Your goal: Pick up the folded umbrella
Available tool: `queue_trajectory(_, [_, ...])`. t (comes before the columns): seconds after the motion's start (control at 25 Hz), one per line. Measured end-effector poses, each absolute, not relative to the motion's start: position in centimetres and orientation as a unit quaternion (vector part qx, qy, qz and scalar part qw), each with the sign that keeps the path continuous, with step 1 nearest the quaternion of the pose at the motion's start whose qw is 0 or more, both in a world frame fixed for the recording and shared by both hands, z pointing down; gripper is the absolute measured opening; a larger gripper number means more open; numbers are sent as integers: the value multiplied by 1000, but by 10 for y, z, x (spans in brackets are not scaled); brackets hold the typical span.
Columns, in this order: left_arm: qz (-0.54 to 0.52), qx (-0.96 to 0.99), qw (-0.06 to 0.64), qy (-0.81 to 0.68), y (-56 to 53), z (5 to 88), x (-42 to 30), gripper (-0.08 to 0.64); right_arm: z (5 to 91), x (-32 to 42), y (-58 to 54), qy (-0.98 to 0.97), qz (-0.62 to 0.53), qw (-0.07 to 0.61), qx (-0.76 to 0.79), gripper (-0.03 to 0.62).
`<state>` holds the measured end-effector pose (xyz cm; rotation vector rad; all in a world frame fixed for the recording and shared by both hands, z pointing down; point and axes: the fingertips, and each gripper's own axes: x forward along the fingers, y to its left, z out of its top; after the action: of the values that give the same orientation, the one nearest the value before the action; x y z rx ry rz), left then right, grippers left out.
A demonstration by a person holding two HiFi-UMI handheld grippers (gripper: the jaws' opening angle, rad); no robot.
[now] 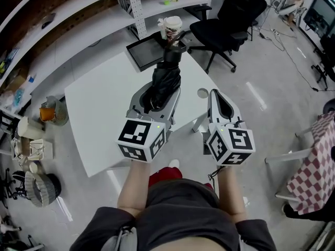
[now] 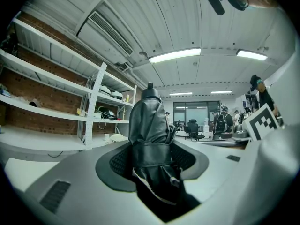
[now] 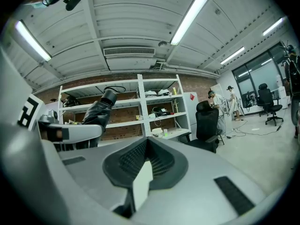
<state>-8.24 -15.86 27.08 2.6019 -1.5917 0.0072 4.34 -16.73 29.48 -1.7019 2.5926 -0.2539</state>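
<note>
Umbrella [image 1: 166, 82], black and folded, with a strap wrapped round its middle and a rounded cap at its far end, lies gripped between the pads of the left gripper [image 1: 158, 97]. It points away from the person, raised over the white table [image 1: 99, 109]. The right gripper [image 1: 215, 95] is beside it with its fingers closed together on nothing.

At the table's far edge sits a black tray [image 1: 137, 54], and the umbrella's far end overlaps its near corner. A lidded paper cup [image 1: 171, 26] stands by the tray's far corner; whether it is in the tray cannot be told.

An office chair [image 1: 230, 20] stands near the table's far right corner, and shelves [image 1: 78, 20] run along behind it.
</note>
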Motion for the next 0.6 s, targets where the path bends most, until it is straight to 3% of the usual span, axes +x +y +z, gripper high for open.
queue_trajectory(0.6, [-9, 849, 51, -526, -162, 270, -104, 215, 297, 32, -173, 833, -80, 15, -548, 17])
